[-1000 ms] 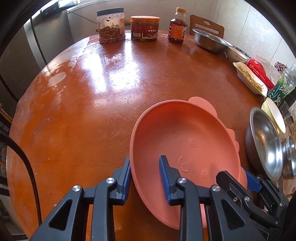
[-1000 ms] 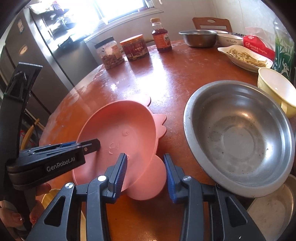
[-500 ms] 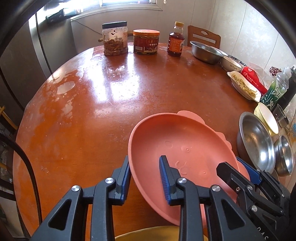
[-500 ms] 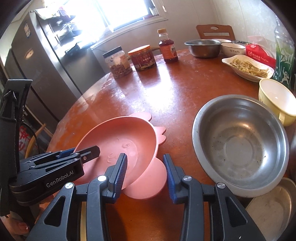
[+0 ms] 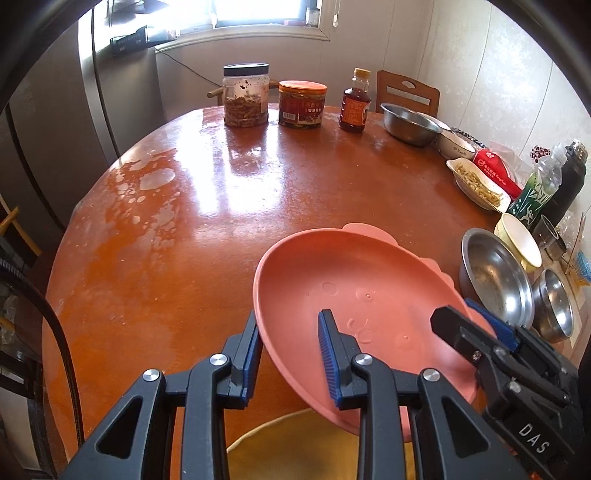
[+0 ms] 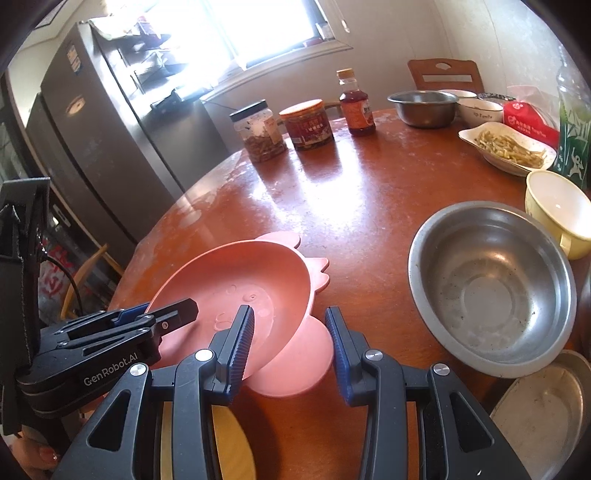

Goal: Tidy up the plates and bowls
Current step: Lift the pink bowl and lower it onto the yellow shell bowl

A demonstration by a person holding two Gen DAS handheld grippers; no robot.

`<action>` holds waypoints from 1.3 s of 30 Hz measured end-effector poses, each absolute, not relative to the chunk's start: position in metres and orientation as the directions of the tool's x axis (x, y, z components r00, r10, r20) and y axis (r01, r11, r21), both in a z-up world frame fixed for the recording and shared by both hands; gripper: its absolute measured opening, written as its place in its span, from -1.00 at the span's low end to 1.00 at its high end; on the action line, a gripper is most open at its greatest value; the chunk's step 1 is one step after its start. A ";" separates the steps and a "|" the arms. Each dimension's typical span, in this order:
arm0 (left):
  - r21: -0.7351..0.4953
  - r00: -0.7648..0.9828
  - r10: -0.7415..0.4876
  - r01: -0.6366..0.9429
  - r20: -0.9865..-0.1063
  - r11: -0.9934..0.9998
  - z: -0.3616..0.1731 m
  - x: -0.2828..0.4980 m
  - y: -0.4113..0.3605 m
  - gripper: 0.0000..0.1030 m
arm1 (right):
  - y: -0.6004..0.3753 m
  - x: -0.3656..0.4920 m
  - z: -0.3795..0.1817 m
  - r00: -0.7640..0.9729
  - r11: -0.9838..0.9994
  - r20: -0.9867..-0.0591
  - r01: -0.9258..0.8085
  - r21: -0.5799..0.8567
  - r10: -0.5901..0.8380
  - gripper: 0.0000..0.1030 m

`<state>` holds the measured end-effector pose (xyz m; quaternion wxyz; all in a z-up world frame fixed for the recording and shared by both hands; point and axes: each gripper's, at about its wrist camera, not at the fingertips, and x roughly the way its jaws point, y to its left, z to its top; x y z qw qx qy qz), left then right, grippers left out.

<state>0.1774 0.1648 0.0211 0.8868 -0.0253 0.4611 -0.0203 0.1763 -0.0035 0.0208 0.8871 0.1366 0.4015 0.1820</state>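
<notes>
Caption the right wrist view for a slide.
Both grippers clamp the pink bowl's rim, tilting it above the table.

Blown-out window (image 6: 236, 33) backlight (fisheye-warped edges)

The round table (image 5: 229, 221) is glossy reddish-brown, probably lacquered wood, with worn pale patches. On it, the pink plate (image 5: 351, 280) looks like matt, smooth plastic. Right of the plate, the steel bowl (image 6: 491, 288) is dull brushed metal, faintly speckled.

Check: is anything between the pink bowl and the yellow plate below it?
Nothing visible. The left gripper and right gripper hold the pink bowl over the yellow plate; their fingers hide part of the gap.
</notes>
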 end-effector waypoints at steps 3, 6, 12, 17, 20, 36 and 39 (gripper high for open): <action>-0.066 0.597 -0.052 -0.002 -0.801 0.998 0.029 0.164 0.169 -0.42 | 0.001 0.167 0.032 0.628 0.894 -0.641 -0.245 0.375 0.441 -0.20; -0.061 0.617 -0.030 -0.029 -0.786 0.998 0.037 0.151 0.174 -0.42 | 0.007 0.159 0.042 0.631 0.885 -0.623 -0.284 0.369 0.462 -0.20; -0.068 0.640 -0.021 -0.050 -0.768 0.996 0.046 0.131 0.179 -0.42 | 0.013 0.148 0.050 0.625 0.874 -0.612 -0.312 0.372 0.484 -0.20; -0.051 0.658 0.010 -0.073 -0.753 0.996 0.052 0.116 0.177 -0.42 | 0.015 0.139 0.057 0.620 0.865 -0.603 -0.339 0.370 0.501 -0.20; -0.056 0.660 0.018 -0.091 -0.751 0.994 0.054 0.108 0.177 -0.42 | 0.015 0.135 0.058 0.613 0.859 -0.601 -0.355 0.370 0.513 -0.20; -0.064 0.651 0.083 -0.199 -0.754 0.978 0.034 0.055 0.181 -0.41 | 0.026 0.107 0.039 0.541 0.829 -0.637 -0.449 0.334 0.549 -0.16; -0.051 0.645 0.102 -0.214 -0.757 0.975 0.030 0.047 0.181 -0.41 | 0.030 0.104 0.033 0.516 0.820 -0.652 -0.472 0.325 0.555 -0.16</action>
